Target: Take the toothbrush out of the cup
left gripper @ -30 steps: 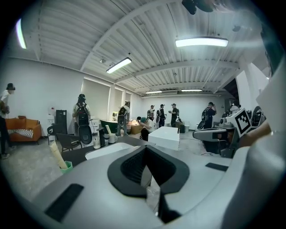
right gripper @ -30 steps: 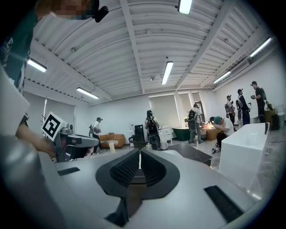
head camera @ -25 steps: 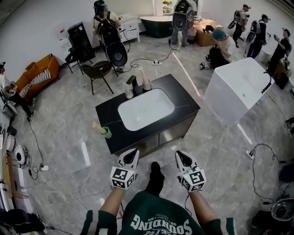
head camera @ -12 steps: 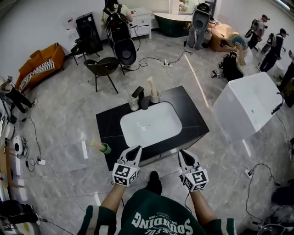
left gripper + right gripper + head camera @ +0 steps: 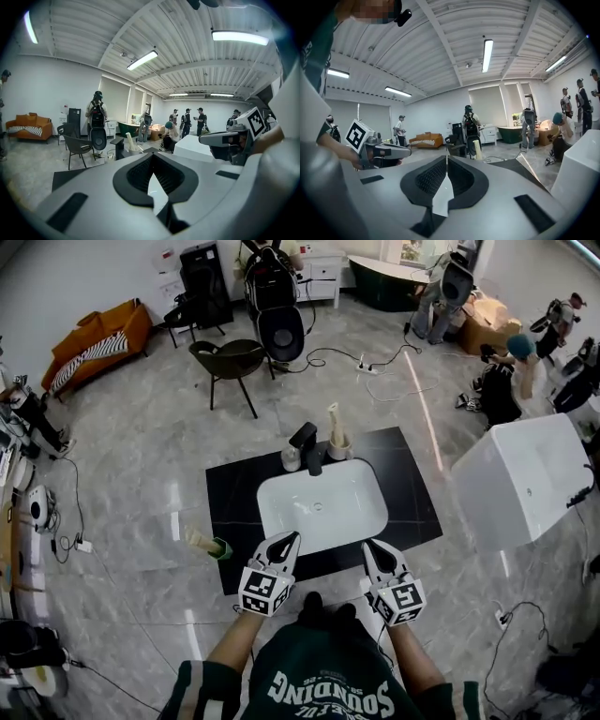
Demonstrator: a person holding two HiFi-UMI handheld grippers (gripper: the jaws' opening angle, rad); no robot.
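A beige cup (image 5: pixel 339 448) stands behind the white sink (image 5: pixel 323 507) on the black counter (image 5: pixel 412 507), right of the black faucet (image 5: pixel 306 442). A cream toothbrush (image 5: pixel 334 418) sticks up out of it. The left gripper view shows the cup (image 5: pixel 132 150) and toothbrush (image 5: pixel 129 139) far ahead; the right gripper view shows the toothbrush (image 5: pixel 477 150). My left gripper (image 5: pixel 287 542) and right gripper (image 5: pixel 371 547) hover over the counter's front edge, both shut and empty, well short of the cup. Seen from its own camera, the left gripper (image 5: pixel 153 157) has its jaws together, as has the right gripper (image 5: pixel 446 157).
A small glass (image 5: pixel 291 461) stands left of the faucet. A green cup (image 5: pixel 219 547) with a cream object in it sits at the counter's front left corner. A white bathtub (image 5: pixel 525 479) is to the right, a chair (image 5: pixel 230 360) beyond the counter, and several people at the back.
The counter has come closer and lower in the head view. Both grippers, earlier over bare floor short of it, are now at its front edge, still shut.
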